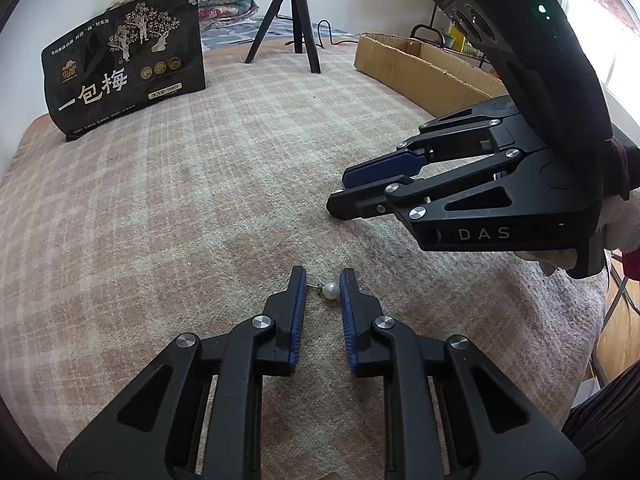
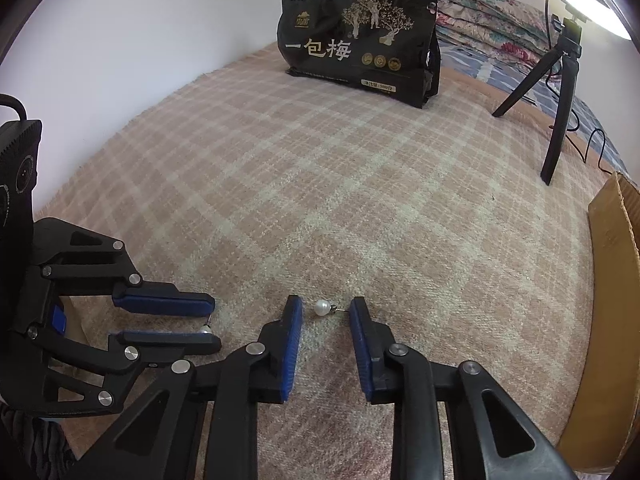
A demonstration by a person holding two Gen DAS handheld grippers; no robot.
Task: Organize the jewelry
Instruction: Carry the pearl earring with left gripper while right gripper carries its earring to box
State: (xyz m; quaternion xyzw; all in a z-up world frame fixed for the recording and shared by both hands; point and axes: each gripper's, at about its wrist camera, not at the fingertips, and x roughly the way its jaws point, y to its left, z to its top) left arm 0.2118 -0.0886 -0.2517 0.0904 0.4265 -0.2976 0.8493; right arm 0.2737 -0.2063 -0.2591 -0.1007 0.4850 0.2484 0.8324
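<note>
Two pearl earrings lie on the plaid blanket. In the left wrist view one pearl earring lies between the tips of my open left gripper, its post pointing left. In the right wrist view a second pearl earring lies between the tips of my open right gripper, post pointing right. The left gripper shows at the lower left of the right wrist view, with its pearl peeking between the fingers. The right gripper shows at the right of the left wrist view, low over the blanket.
A black snack bag stands at the back of the blanket. A small black tripod stands behind, with a cable. A cardboard box lies along the right edge. Folded quilts are stacked at the back.
</note>
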